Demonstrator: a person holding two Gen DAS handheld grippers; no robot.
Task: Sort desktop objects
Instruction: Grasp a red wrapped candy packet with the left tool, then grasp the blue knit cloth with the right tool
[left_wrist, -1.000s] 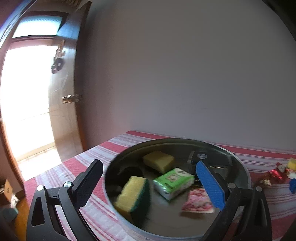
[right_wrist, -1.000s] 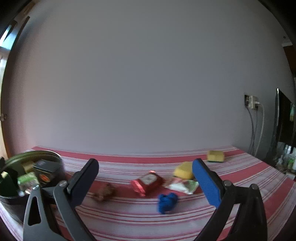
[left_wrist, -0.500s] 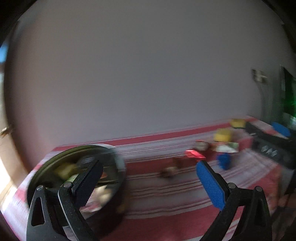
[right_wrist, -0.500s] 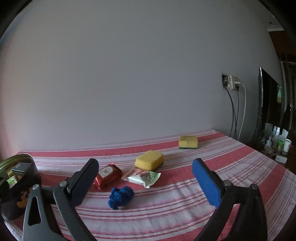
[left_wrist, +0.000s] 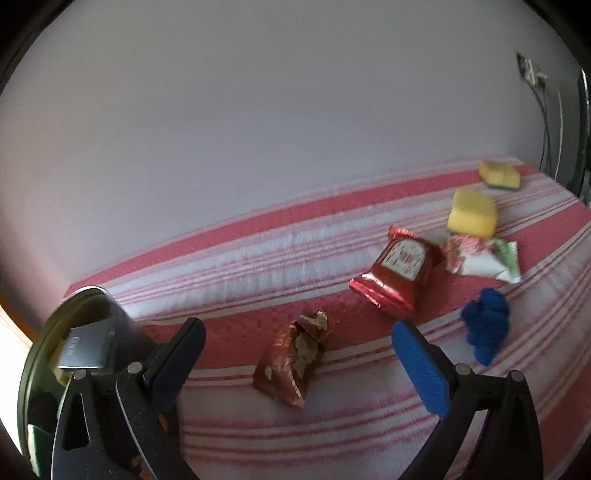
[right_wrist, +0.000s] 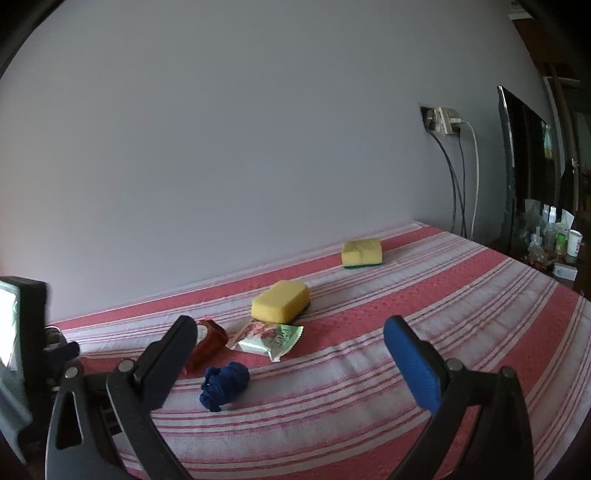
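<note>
Presently, in the left wrist view: left gripper, jaws spread wide, holding nothing, poised over a crinkled dark-red foil packet lying on the red-and-white striped tablecloth. At lower left, a round metal tin, partly filled, a flat silvery box visible inside; sorting judged partly done. Left on the cloth: glossy red foil snack pack, white-and-green printed sachet, knotted blue fabric bundle, a soft yellow sponge, and a farther sponge with green scouring base. In the right wrist view: right gripper, likewise wide open and empty, hovering above the blue bundle; sachet just beyond, touching the rounded yellow sponge; the green-backed sponge well apart near the wall.
</note>
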